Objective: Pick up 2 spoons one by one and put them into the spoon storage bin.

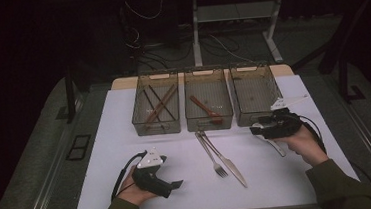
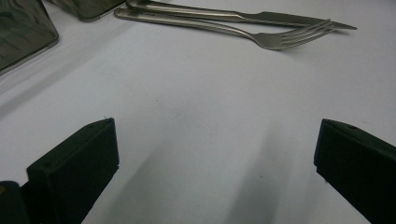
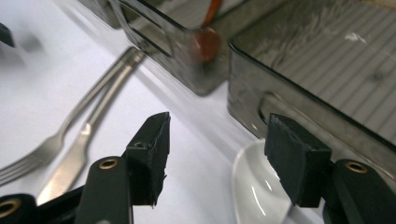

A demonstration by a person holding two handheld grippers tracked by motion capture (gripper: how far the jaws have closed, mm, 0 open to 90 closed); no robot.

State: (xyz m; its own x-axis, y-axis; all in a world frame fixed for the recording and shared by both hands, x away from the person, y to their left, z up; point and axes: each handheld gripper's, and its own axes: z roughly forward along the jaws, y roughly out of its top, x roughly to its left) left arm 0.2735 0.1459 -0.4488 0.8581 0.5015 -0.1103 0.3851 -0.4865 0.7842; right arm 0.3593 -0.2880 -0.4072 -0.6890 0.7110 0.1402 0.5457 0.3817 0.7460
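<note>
The white spoon (image 3: 254, 186) lies low in the right gripper view, its bowl just under the right tool (image 3: 217, 156), beside the right bin (image 3: 327, 74). The tool is released, holding nothing.

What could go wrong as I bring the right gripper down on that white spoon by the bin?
1. The white spoon lies close against the wall of the right bin; the right gripper, jaws open, has one jaw near that wall and might strike or shove the bin.
2. The spoon looks smooth and glossy, so it may slip out as the jaws close.
3. The fork and knife lie close together nearby; a wide sweep could knock them.
</note>
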